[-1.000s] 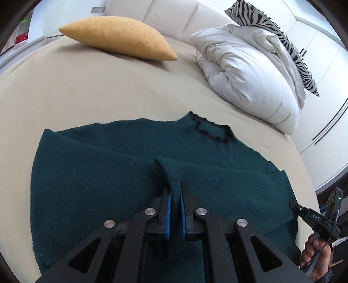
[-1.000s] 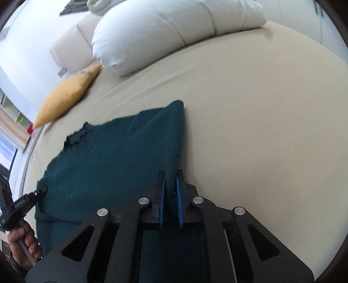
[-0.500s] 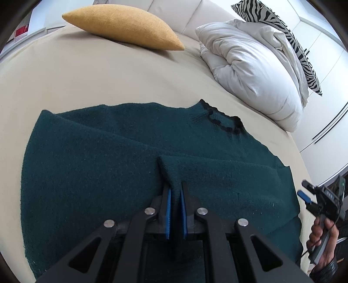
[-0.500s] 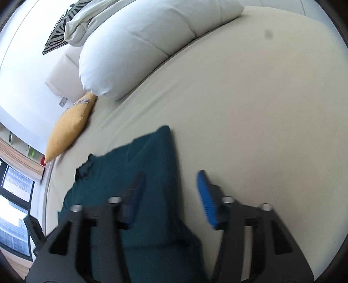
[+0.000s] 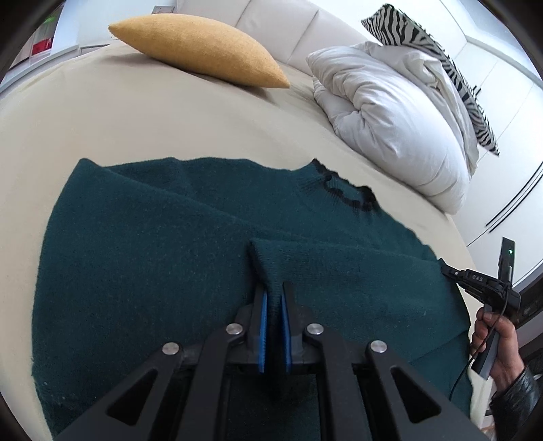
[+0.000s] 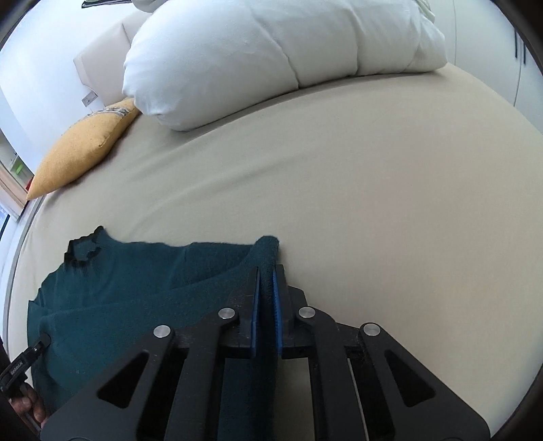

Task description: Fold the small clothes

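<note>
Lying spread on the beige bed (image 5: 169, 118), the dark green sweater (image 5: 152, 254) has two raised folds. The left gripper (image 5: 273, 295) pinches one; the right gripper (image 6: 265, 274) pinches the edge fold.

Beige bed sheet (image 5: 142, 122) spread wide, with a mustard cushion (image 5: 200, 47) lying at its far side near a pale padded headboard (image 5: 271, 17). Beside the cushion, a bunched white duvet (image 5: 390, 122), touching its tip in the right wrist view, with a zebra-striped pillow (image 5: 427, 47) propped behind. White cupboard doors (image 5: 509, 190) along the right
</note>
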{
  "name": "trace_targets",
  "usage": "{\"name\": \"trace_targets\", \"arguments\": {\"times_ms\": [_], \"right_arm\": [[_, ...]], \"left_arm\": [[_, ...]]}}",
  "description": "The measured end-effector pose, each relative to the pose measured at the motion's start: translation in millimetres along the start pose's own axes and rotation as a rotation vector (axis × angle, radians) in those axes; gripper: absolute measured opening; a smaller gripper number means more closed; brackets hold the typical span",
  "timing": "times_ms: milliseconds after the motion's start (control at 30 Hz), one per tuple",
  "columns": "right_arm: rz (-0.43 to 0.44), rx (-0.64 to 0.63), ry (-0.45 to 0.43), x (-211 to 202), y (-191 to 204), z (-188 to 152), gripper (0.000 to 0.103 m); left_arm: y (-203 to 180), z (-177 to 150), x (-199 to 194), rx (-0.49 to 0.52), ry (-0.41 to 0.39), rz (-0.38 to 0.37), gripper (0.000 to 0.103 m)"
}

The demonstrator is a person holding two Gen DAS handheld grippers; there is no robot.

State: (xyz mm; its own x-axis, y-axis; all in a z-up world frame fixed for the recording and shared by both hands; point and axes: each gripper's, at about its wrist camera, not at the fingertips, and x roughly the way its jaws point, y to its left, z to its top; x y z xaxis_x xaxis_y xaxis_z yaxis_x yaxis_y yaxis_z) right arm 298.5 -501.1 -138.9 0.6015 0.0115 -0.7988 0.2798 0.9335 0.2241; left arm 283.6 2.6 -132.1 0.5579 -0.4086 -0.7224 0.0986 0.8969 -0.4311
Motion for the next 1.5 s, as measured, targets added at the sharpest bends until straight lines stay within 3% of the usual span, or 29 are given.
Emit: {"name": "trace_targets", "arguments": {"times_ms": [67,200,233,300,367,433,467,533,600,667,733,833,900,933,1000,1133,1167,1200,1267,1367,1500], "right_arm": [[-0.001,0.000,0.063,19.5,-9.3,-0.5,0.006],[-0.003,-0.005,0.044,-9.0,-6.3,-6.1,0.017],[0.012,-0.001,0.045,-18.7,-6.1,-11.3,0.023],[0.034,0.028,0.031,-37.2,-6.1,-26.2,0.063],[0.028,0.019,0.025,-44.2,-2.9,-38.2,0.065],[0.016,-0.035,0.070,-42.2,3.2,-48.9,0.053],[0.001,-0.055,0.106,-37.3,5.6,-55.5,0.034],[-0.016,-0.096,0.101,-39.5,6.0,-70.4,0.026],[-0.020,-0.095,0.088,-41.4,4.7,-72.5,0.010],[-0.027,-0.074,0.076,-39.9,1.7,-69.4,0.005],[-0.096,-0.066,0.060,-29.7,-7.8,-66.4,0.000],[-0.023,0.004,0.057,-22.5,-24.2,-68.0,0.000],[-0.019,0.037,0.040,-34.3,-27.7,-66.9,0.000],[-0.029,0.063,0.021,-42.0,-31.1,-67.8,0.004],[-0.043,0.110,-0.033,-61.1,-34.0,-71.0,0.007],[-0.008,0.125,-0.124,-106.9,-28.5,-82.3,0.015],[-0.003,0.109,-0.146,-119.0,-24.5,-86.7,0.028],[-0.003,0.092,-0.168,-130.3,-15.4,-92.1,0.050],[0.006,0.067,-0.228,-156.1,-4.4,-107.8,0.072],[0.016,0.007,-0.277,-196.4,-2.1,-139.5,0.072],[0.070,0.031,-0.227,-221.0,-14.0,-177.5,0.072]], "left_arm": [[0.8,2.3,0.0,0.001,0.006,-0.001,0.009],[0.5,6.3,0.6,0.011,0.018,0.001,0.009],[0.1,6.7,0.9,0.011,0.019,0.002,0.009],[-1.1,8.0,1.5,0.015,0.025,0.006,0.009],[-2.2,8.5,2.3,0.025,0.035,0.011,0.009],[-2.5,7.8,2.7,0.034,0.037,0.013,0.009],[-2.0,7.7,2.6,0.036,0.038,0.012,0.010],[-1.2,7.5,3.2,0.040,0.036,0.009,0.011],[0.3,6.5,3.1,0.041,0.031,0.002,0.011],[1.4,6.0,3.1,0.043,0.025,0.000,0.011],[1.6,5.1,4.5,0.047,0.022,0.005,0.011],[1.2,9.1,4.0,0.061,0.036,0.006,0.012],[2.4,11.8,-2.0,0.058,0.036,0.011,0.020],[5.4,12.7,-9.0,0.045,0.020,0.029,0.023],[12.2,13.7,-22.6,0.017,-0.010,0.077,0.044],[32.6,3.5,-62.5,-0.022,-0.040,0.153,0.049],[35.5,-3.4,-72.6,-0.018,-0.034,0.154,0.049],[38.2,-10.4,-82.9,-0.014,-0.032,0.157,0.049],[44.7,-33.0,-111.2,-0.006,-0.029,0.158,0.052],[59.1,-71.6,-152.8,-0.043,-0.026,0.161,0.065],[72.7,-125.4,-194.2,-0.087,0.029,0.129,0.065]]}}
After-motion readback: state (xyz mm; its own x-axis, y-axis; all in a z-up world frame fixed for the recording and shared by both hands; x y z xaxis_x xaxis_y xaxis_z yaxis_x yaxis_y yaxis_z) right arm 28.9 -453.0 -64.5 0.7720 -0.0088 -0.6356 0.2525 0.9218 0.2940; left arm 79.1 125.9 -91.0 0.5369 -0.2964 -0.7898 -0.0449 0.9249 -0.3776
